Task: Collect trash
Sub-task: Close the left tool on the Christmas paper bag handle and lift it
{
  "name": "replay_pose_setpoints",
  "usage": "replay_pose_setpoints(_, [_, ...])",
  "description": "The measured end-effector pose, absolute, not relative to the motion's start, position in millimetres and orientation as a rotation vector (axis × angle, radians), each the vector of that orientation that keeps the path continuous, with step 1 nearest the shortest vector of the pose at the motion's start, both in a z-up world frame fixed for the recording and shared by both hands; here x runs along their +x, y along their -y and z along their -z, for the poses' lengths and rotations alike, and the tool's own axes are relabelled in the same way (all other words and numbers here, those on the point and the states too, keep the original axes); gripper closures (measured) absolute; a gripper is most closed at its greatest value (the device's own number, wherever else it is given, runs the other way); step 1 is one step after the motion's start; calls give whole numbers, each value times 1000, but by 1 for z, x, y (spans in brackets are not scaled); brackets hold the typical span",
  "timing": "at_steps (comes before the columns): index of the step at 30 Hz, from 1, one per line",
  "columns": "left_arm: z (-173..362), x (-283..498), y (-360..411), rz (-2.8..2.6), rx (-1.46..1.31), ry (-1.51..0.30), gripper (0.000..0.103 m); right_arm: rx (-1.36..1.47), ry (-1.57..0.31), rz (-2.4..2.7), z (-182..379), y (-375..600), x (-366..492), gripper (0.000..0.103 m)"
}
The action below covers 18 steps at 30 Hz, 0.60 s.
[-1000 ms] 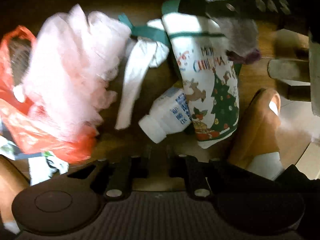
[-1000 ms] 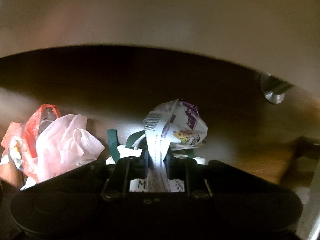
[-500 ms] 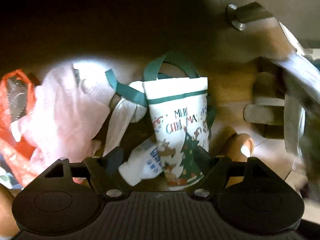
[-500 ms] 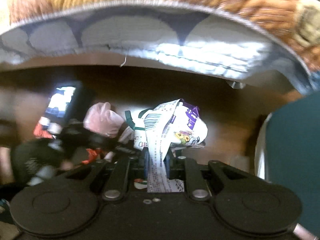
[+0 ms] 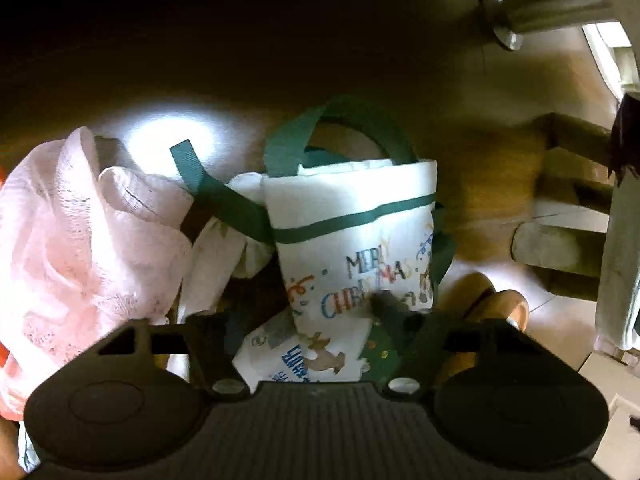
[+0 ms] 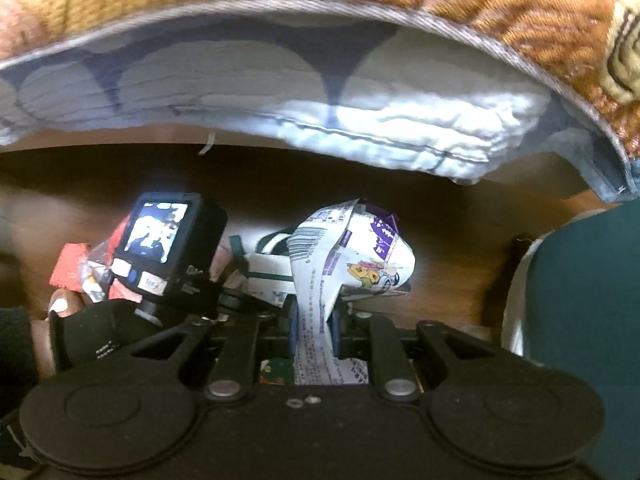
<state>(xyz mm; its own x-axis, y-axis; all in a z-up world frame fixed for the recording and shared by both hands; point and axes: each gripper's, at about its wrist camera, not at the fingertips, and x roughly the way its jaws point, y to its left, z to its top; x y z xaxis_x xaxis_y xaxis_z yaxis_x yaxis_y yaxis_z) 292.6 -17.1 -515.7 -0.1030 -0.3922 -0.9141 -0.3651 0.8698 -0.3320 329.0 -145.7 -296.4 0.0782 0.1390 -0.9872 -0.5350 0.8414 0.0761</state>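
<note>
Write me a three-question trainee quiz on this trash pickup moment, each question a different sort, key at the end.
1. True or false: the right gripper is clamped on a crumpled printed wrapper.
2. Multiple choice: what sits between the fingers of the left gripper? A) the pink mesh B) the Christmas bag lying over a white bottle C) nothing
3. Fill in: the Christmas bag's handles are ____ in colour.

Key
1. True; the wrapper's strip runs down between the shut pads.
2. B; the jaws have just been closing around the bag's lower end and the bottle; blur hides whether the pads press on them yet.
3. Green.
</note>
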Motion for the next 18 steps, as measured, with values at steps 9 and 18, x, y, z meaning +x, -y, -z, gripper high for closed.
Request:
replay_pose_setpoints(9, [496,297,23,12,-628,-1686,88,-344,-1394,-479,287,146,325,87])
replay_pose_setpoints(18, [433,285,32,16,-529,-1647,95,-315,-1412,-473,285,158,310,88])
